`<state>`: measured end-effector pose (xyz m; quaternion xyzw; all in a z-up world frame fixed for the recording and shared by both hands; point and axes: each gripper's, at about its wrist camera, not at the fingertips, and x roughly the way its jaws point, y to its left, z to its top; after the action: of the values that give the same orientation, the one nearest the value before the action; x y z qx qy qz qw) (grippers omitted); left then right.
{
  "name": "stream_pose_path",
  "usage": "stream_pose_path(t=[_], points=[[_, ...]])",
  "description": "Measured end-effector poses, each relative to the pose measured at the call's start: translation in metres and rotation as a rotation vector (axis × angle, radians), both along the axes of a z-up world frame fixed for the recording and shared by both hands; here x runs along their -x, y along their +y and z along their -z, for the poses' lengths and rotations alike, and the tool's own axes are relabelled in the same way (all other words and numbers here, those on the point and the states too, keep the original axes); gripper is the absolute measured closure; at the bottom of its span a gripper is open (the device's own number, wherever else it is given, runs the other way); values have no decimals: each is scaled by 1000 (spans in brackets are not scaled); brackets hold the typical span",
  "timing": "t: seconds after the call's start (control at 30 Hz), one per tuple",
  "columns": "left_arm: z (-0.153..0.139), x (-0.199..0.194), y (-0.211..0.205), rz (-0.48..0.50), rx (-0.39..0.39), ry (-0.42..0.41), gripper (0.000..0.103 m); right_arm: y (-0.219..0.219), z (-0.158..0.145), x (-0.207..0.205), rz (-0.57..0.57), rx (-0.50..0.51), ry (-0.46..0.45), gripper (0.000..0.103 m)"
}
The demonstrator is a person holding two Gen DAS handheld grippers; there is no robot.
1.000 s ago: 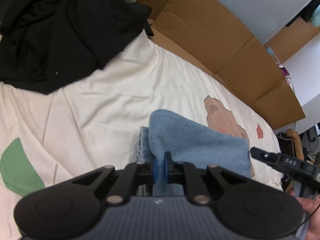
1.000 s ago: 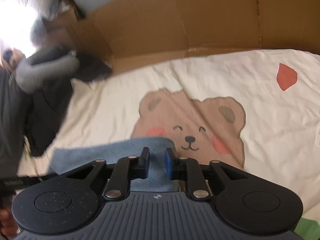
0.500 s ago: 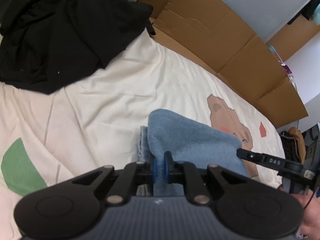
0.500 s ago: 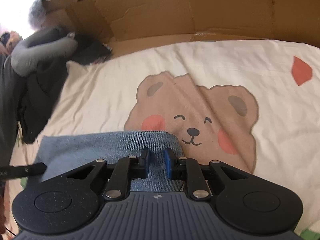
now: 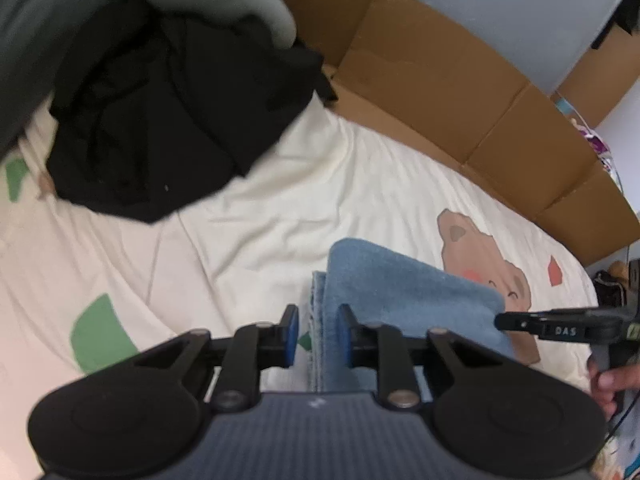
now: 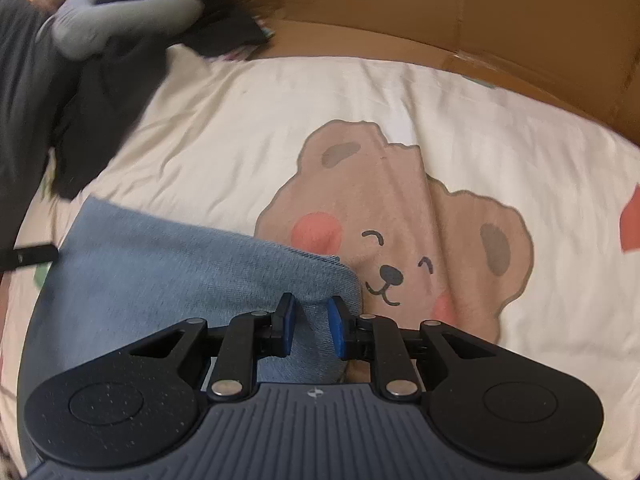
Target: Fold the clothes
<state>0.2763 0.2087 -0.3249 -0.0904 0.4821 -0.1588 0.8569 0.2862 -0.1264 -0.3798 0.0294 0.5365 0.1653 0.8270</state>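
Inspector: Starting at the left. A heap of black and grey clothes (image 5: 160, 120) sits at the far left of the cream bedsheet with a bear print (image 5: 360, 184), untouched. The folded light-blue denim garment (image 5: 400, 292) lies near the middle, its right end beside the bear.

Clerk: And the left gripper (image 5: 318, 336)?

Inspector: A second ago it pinched the garment's left edge. Now its jaws are opening; the layered edge sits between the blue pads with a gap showing on the left side.

Clerk: The right gripper (image 6: 312, 328)?

Inspector: Same finding. Jaws opening, denim corner between the 2 pads, no longer squeezed.

Clerk: Meaning?

Inspector: In my judgement this fold is laid down and being released. The heap likely supplies the next item.
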Motion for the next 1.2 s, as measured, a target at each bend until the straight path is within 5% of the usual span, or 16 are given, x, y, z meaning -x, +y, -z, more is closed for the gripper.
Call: stream_pose_path(t=[0.33,0.67,1.03,1.1,1.17,1.2], points=[[-19,27,-18,88,-7,-44,85,-7,-14,60,-202,-48,-80,78],[18,45,-18,40,12,140,90,-1,-11,137,-262,-91,-113,80],[8,51,-26,19,-114,201,100,-23,-4,171,-241,-228,-153,81],[-1,49,-24,-30,-93,190,87,-32,-9,168,-215,-251,-178,79],[-9,49,-23,-65,-91,157,52,-43,-11,162,-174,-266,-185,71],[-11,48,-23,-79,-98,150,50,-49,-10,158,-148,-271,-184,69]])
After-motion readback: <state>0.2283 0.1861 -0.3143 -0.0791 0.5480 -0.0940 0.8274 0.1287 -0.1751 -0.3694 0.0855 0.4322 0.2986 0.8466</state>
